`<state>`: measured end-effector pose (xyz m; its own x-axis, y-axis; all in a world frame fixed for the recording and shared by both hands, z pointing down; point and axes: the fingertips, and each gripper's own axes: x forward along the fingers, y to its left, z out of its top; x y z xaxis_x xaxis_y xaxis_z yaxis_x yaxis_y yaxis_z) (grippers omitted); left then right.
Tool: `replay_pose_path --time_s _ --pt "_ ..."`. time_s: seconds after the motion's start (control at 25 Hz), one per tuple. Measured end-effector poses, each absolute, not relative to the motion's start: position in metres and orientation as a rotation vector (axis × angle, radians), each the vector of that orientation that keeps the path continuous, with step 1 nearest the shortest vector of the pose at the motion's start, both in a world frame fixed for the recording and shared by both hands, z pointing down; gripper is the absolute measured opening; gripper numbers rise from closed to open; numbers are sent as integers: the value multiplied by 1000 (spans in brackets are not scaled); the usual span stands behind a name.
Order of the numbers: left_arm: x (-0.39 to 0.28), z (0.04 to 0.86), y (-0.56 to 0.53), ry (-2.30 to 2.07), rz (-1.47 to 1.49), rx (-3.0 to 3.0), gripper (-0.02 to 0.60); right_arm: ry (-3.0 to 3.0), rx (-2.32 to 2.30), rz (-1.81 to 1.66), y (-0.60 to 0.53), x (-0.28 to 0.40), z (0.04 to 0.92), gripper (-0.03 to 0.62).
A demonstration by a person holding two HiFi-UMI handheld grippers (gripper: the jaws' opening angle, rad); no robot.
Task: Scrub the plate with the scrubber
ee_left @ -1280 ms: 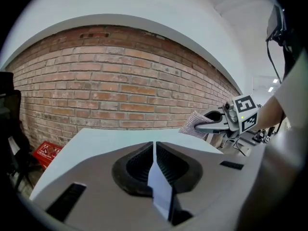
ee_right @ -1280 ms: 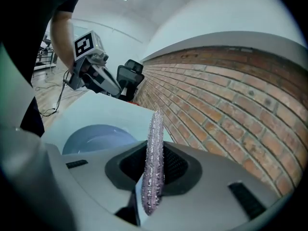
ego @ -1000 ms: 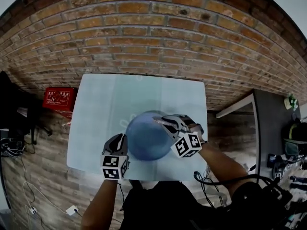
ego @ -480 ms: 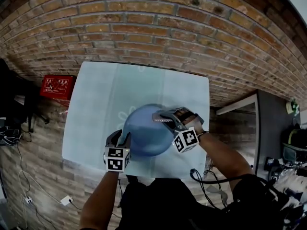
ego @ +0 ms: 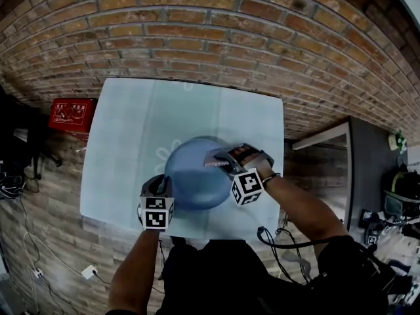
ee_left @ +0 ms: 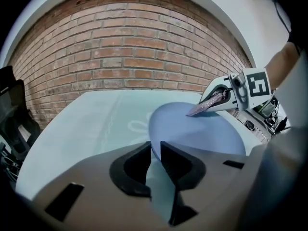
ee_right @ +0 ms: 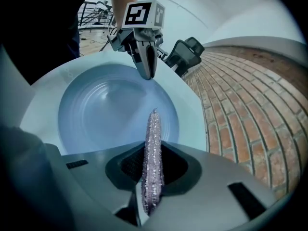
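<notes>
A round blue plate (ego: 190, 179) lies on the pale table (ego: 131, 136), near its front edge. My left gripper (ego: 159, 188) is at the plate's near left rim. In the left gripper view the plate (ee_left: 202, 134) runs its rim between the jaws, which have just been closing and now pinch it. My right gripper (ego: 222, 159) hovers over the plate's right side, shut on a flat, glittery purple scrubber (ee_right: 154, 129). The scrubber (ee_left: 208, 105) points down at the plate's inner surface, just above it. The right gripper view shows the left gripper (ee_right: 146, 69) at the plate's (ee_right: 96, 114) far rim.
A brick wall (ego: 210, 38) rises behind the table. A red box (ego: 71, 115) sits on the floor at the left, and a dark cabinet (ego: 374, 169) stands at the right. Cables trail on the floor. A black chair (ee_left: 12, 114) is left of the table.
Both grippers have sunk toward the table. The left gripper went from beside the plate to its rim, now between the jaws. The right gripper has rolled, and the scrubber is lower over the plate.
</notes>
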<state>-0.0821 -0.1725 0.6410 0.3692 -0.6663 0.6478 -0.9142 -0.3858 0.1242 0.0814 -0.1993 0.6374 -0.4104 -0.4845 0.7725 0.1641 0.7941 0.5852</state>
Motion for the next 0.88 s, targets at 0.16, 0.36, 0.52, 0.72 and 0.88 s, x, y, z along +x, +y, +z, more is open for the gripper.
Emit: replay_pose_path --time_s 0.16,0.36,0.52,0.72,0.88 --pt "-83 641 -172 -1375 735 2176 72 -1817 205 -623 -192 85 651 69" --pt "-82 645 -170 -1402 795 2209 72 -1758 174 -498 -185 94 665 71" --pt "-82 646 -171 -1387 787 2208 72 -1747 178 -399 -178 101 671 71" --pt "-83 648 -169 -1401 783 2186 71 -1741 199 -292 -167 107 671 71" --pt "-83 644 -172 -1417 778 2192 69 -1738 198 -211 -159 109 671 71"
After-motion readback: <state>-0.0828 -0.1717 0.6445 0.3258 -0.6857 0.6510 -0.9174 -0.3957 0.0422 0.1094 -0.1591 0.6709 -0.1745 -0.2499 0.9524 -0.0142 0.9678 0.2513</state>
